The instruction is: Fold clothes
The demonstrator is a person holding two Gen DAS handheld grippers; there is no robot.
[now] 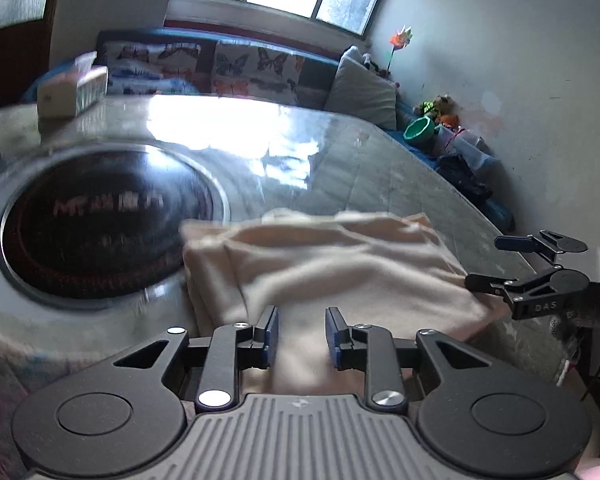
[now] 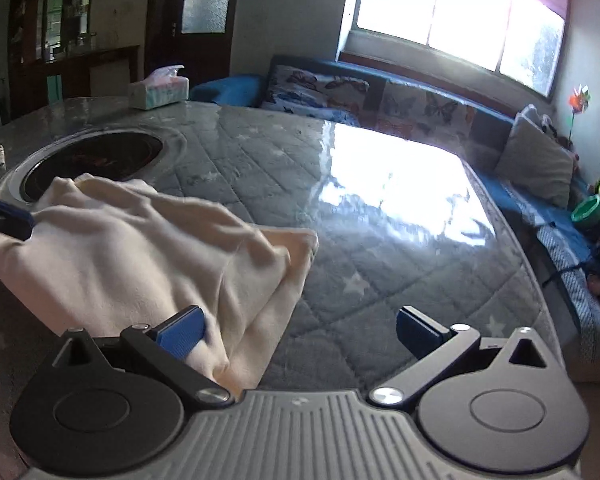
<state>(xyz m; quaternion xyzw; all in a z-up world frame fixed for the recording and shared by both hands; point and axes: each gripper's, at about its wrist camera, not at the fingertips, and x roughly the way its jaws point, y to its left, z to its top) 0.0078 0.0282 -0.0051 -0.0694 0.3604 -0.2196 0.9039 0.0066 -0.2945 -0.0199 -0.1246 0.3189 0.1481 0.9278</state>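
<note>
A cream garment [image 1: 332, 264], folded into a thick bundle, lies on the grey quilted table cover [image 1: 380, 168] beside a round black cooktop [image 1: 100, 224]. My left gripper [image 1: 302, 336] has its jaws narrowed on the garment's near edge, and cloth fills the gap between the blue pads. The left gripper's blue fingertip [image 2: 10, 216] shows at the far left of the right wrist view, against the cream garment [image 2: 140, 256]. My right gripper [image 2: 300, 332] stands wide open, and the garment's corner drapes against its left pad [image 2: 182, 334]. The right gripper [image 1: 496, 264] also shows at the cloth's right edge.
A tissue box [image 2: 158, 88] stands at the table's far side. Behind the table runs a blue sofa with butterfly cushions [image 2: 420, 108] and a grey pillow [image 2: 536, 164]. A green bowl [image 2: 588, 208] and toys lie at the right, by the wall. The table edge [image 1: 512, 248] curves down the right side.
</note>
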